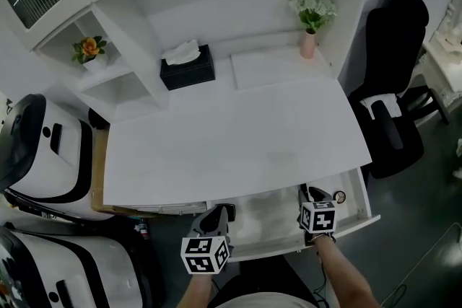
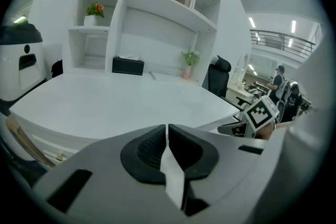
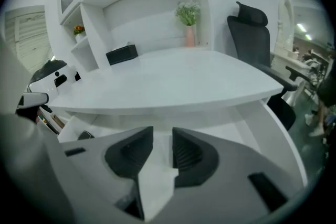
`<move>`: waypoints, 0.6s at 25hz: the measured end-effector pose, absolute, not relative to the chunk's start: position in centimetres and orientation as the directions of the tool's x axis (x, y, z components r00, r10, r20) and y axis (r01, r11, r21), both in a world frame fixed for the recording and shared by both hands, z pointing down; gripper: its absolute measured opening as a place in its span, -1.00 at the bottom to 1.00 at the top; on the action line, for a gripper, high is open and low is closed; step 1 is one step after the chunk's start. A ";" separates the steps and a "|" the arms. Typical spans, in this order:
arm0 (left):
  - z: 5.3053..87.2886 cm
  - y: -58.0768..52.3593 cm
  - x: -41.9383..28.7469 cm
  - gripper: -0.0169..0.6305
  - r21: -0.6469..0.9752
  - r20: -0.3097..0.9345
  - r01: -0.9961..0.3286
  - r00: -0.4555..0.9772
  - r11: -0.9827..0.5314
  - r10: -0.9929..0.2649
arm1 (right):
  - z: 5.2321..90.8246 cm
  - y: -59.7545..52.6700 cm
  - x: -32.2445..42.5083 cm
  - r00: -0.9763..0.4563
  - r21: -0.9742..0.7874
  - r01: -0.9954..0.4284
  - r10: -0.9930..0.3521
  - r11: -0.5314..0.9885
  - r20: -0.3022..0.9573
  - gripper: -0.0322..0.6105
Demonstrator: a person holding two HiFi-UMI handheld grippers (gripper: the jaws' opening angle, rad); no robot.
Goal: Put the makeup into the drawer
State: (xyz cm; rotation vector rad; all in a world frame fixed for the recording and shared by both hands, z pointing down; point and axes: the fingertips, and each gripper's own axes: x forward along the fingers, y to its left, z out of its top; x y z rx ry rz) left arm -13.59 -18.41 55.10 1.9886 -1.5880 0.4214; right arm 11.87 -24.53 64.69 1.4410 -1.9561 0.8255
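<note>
The white drawer (image 1: pixel 355 224) stands pulled out under the front edge of the white desk (image 1: pixel 231 141). A small round item (image 1: pixel 339 196) lies at the drawer's right end; I cannot tell what it is. My right gripper (image 1: pixel 312 192) hovers over the drawer's right part, just left of that item. In the right gripper view its jaws (image 3: pixel 163 136) stand apart with nothing between them, above the drawer's floor (image 3: pixel 247 131). My left gripper (image 1: pixel 219 211) is at the drawer's left end. In the left gripper view its tips (image 2: pixel 167 127) meet with nothing held.
On the desk's back stand a black tissue box (image 1: pixel 187 66) and a pink vase of flowers (image 1: pixel 309 40). An orange flower pot (image 1: pixel 89 50) sits on the left shelf. A black chair (image 1: pixel 393 83) is to the right, and white-and-black machines (image 1: pixel 43 155) stand to the left.
</note>
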 end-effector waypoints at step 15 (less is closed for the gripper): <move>52.3 -14.9 -14.8 -0.89 0.214 0.496 -0.959 0.272 -0.187 -0.825 | 54.7 -20.4 9.0 -0.335 -0.173 -0.942 -0.746 0.289 0.575 -0.74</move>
